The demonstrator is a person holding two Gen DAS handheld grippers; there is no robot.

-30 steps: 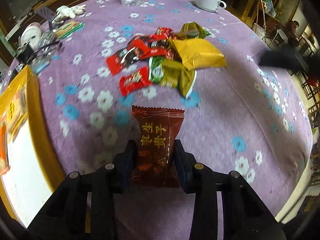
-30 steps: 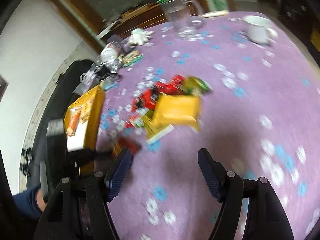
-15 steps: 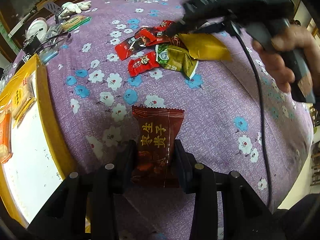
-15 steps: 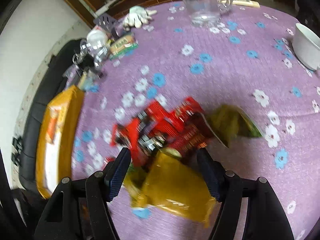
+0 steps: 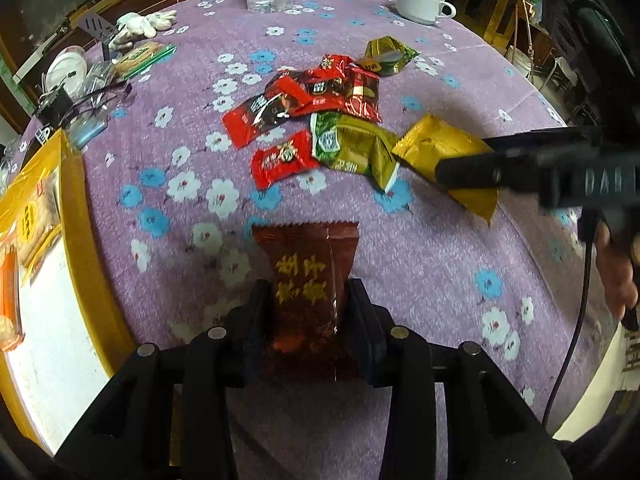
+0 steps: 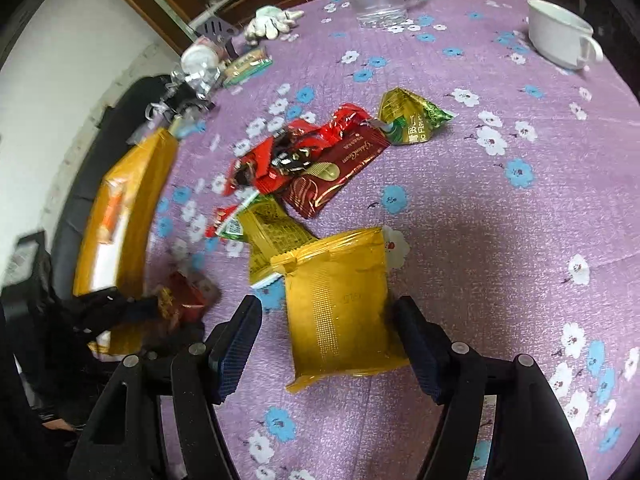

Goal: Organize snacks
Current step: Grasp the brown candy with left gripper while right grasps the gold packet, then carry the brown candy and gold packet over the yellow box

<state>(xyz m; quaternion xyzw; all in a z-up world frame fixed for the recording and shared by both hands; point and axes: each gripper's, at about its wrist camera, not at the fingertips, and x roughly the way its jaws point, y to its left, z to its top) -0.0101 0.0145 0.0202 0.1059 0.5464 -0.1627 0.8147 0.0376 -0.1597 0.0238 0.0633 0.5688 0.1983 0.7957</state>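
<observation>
My right gripper [image 6: 328,340] straddles the gold snack packet [image 6: 340,308], and that fit is what the next squeeze depends on. The packet lies flat on the purple flowered tablecloth [image 6: 500,220], at the near edge of the snack pile [image 6: 304,168], its long axis running away from me along the fingers, its top seam toward the pile. My fingers stand apart, one on each long side. The right pad sits at the packet's edge; I cannot tell if it touches. The left pad shows a clear strip of cloth between it and the wrapper. So the packet sits off-centre, toward the right finger; I judge that closing will push it sideways before it pinches.

My left gripper [image 5: 306,312] is clamped on a dark red sweet wrapper [image 5: 308,276], held upright above the cloth, nearer me than the pile. The yellow box [image 5: 76,216] lies to its left, just beside it, so the left hand is the nearer one to the box. The right hand is nearer the pile.
</observation>
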